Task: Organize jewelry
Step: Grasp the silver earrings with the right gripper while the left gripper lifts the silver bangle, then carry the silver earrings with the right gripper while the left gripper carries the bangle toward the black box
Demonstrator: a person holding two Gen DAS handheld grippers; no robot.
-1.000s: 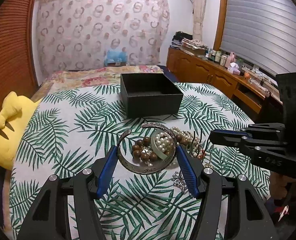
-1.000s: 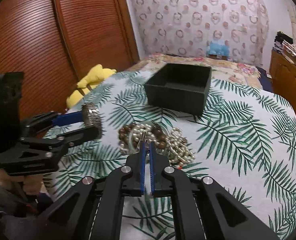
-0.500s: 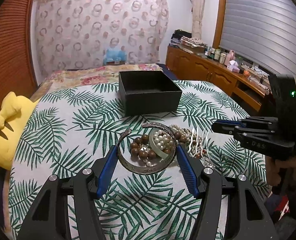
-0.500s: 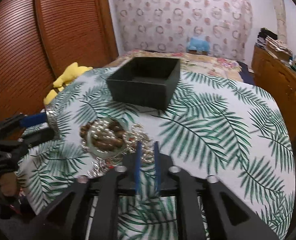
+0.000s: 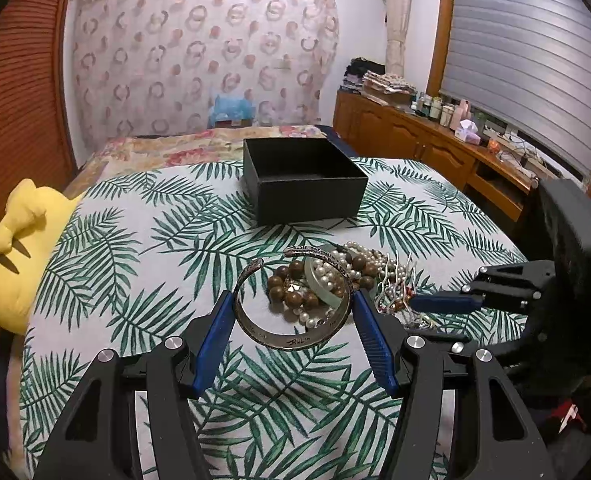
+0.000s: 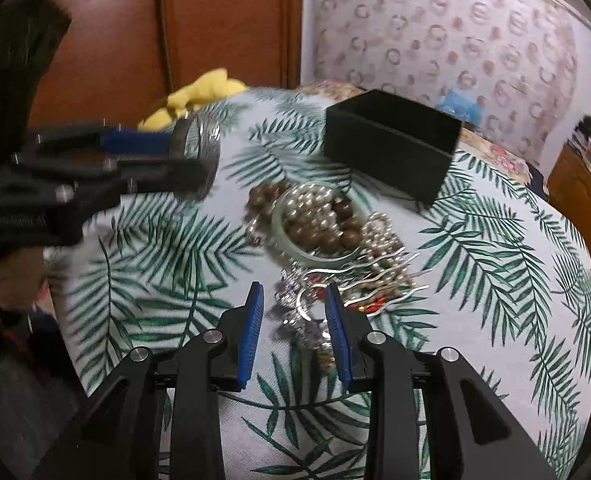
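Note:
My left gripper (image 5: pixel 291 308) is shut on a silver cuff bracelet (image 5: pixel 283 338) and holds it above the palm-print cloth. It shows from the side in the right wrist view (image 6: pixel 197 152). Behind it lies a jewelry pile (image 5: pixel 327 284): brown wooden beads (image 6: pixel 327 232), pearls (image 6: pixel 315 204), a pale green bangle (image 6: pixel 291 240) and silver hair combs (image 6: pixel 367 276). An open black box (image 5: pixel 303 178) stands further back. My right gripper (image 6: pixel 293 300) is open, its fingers low around a silver chain piece (image 6: pixel 303 312) at the pile's near edge.
A yellow plush toy (image 5: pixel 19 248) lies at the left edge of the bed. A wooden cabinet (image 5: pixel 435 148) with bottles runs along the right wall. A wooden wardrobe (image 6: pixel 215 20) stands on the left.
My right gripper has opened from shut and swung down to the near edge of the jewelry pile. My left gripper has kept hold of the cuff, almost still.

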